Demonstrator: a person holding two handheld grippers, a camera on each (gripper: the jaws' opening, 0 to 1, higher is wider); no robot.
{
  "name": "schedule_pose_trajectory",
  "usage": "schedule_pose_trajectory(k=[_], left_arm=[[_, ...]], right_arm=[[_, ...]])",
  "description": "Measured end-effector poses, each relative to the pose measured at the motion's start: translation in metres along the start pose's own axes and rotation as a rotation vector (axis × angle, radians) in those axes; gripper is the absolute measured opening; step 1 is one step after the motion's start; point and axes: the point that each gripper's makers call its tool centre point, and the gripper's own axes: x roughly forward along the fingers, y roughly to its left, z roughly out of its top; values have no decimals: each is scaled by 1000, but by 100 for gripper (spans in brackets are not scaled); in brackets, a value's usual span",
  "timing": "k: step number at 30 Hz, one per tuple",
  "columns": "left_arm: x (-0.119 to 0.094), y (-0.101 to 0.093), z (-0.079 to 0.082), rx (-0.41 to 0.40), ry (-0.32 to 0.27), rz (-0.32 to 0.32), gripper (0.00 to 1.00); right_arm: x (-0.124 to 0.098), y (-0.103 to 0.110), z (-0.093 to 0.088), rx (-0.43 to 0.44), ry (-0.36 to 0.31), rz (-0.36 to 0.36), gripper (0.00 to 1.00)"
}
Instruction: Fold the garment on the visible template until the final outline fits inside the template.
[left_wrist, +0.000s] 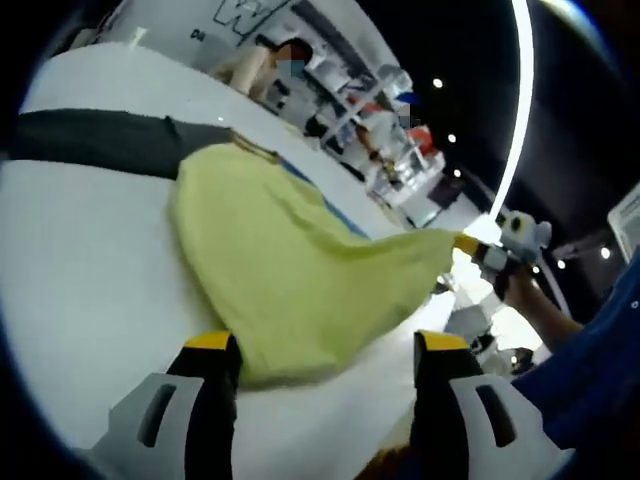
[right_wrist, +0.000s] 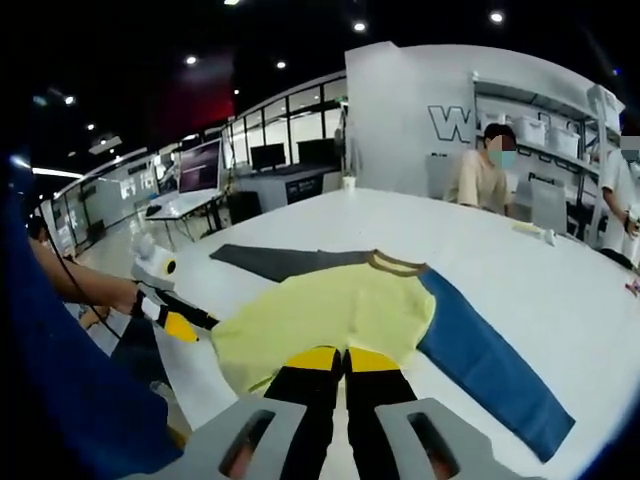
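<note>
A yellow garment (left_wrist: 290, 270) with a dark grey sleeve (left_wrist: 100, 140), a blue sleeve (left_wrist: 335, 212) and a tan collar lies on the white table (left_wrist: 80, 290). My left gripper (left_wrist: 325, 345) is open, and the garment's hem edge lies between its jaws. At the right of the left gripper view, my right gripper (left_wrist: 468, 245) pinches a stretched corner of the hem. In the right gripper view, my right gripper (right_wrist: 346, 355) is shut on the yellow garment (right_wrist: 330, 310), with the blue sleeve (right_wrist: 490, 365) to the right and the grey sleeve (right_wrist: 275, 262) behind. The left gripper (right_wrist: 198, 325) touches the hem's left corner.
The white table (right_wrist: 500, 270) stretches wide around the garment. Two people (right_wrist: 485, 165) sit at its far side in front of shelves (right_wrist: 540, 120). The holder's blue sleeve (right_wrist: 60, 380) is close at the left. Desks with monitors (right_wrist: 200, 165) stand beyond the table.
</note>
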Motion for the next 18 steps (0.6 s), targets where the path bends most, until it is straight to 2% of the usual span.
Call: schedule_pose_trajectory(k=[5,7,9,10,13,15,16,18], left_arm=[[2,-11,12,-102,-30,-42,61],[1,-16,12,-124,3,-52,52],[0,-16,8,-109,34,-62,48],[-2,-15,-4,-89,84,-54,50],[-3,-17,-29,-37,166,-38,55],[-2,-16,-34,0,168,-42,53],[-2,-23,-35,-4,159,-46,51],[-2,-22,-35,-15,164,-45,50]], right_arm=[[-1,-1,0,2,1,-4,0],[-1,-1,0,7,-1,-6,0],[-1,-1,0,8,-2,-6,0],[-1,-1,1,8,-5,-6,0],[0,-2,1,8,-7,-8,0],[0,-2,2,8,-10,-7,0],[0,-2,2,6,-10,-7,0],[0,-2,2,6,-8,-7,0]])
